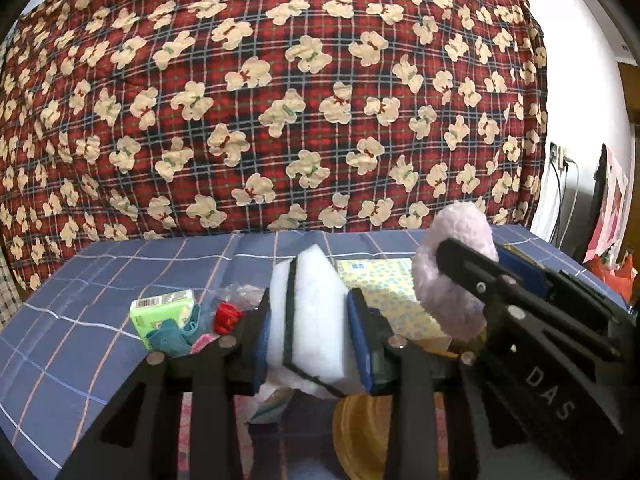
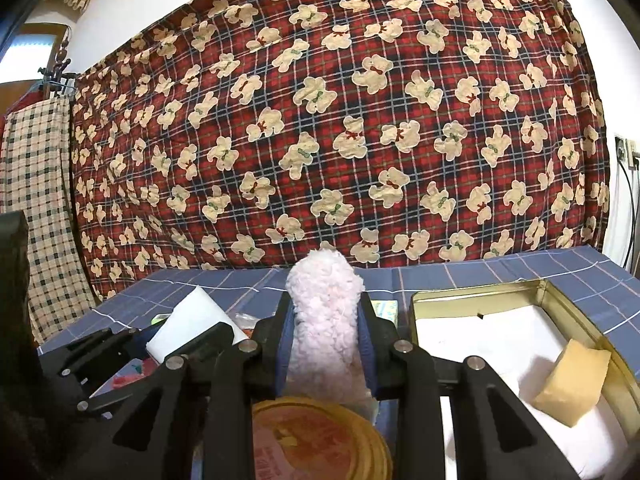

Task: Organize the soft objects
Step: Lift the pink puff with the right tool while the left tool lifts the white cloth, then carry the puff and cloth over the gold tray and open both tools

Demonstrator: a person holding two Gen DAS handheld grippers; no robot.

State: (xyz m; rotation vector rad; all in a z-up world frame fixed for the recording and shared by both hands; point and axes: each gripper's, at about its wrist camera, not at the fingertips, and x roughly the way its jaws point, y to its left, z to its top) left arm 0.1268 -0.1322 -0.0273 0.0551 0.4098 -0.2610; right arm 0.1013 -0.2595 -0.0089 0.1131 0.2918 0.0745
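Clearly, in the left wrist view, a white sponge block point(image 1: 310, 312) is pinched between the blue pads of the left gripper point(image 1: 308, 332) and held clear of the blue checked tablecloth point(image 1: 100, 280); to the right, a fluffy lilac puff point(image 1: 454, 272) is seen clamped in the right gripper point(image 1: 472, 276), which reaches in from the lower right. Left lying on the cloth are a green packet point(image 1: 164, 312), a teal cloth scrap point(image 1: 172, 336) and a small red item point(image 1: 227, 316), with a yellow patterned box point(image 1: 392, 292) behind. A carrying step is judged to be in hand, with both soft pieces lifted and neither yet set down. In the right wrist view the puff is shown squeezed upright between the right gripper's pads, the sponge block is seen at the left in the other gripper, and an open gold tin point(image 2: 576, 316) with a white lining stands just right, a tan sponge point(image 2: 572, 380) already lying inside. The next move is judged to call for a swing rightward over the tin's rim before the pads are released. A round tin lid point(image 2: 320, 440) lies below the grippers. A red plaid bear-print blanket point(image 2: 340, 120) is hung behind the table, with a checked cloth point(image 2: 36, 200) at the left and a wall socket point(image 2: 624, 152) at the right.
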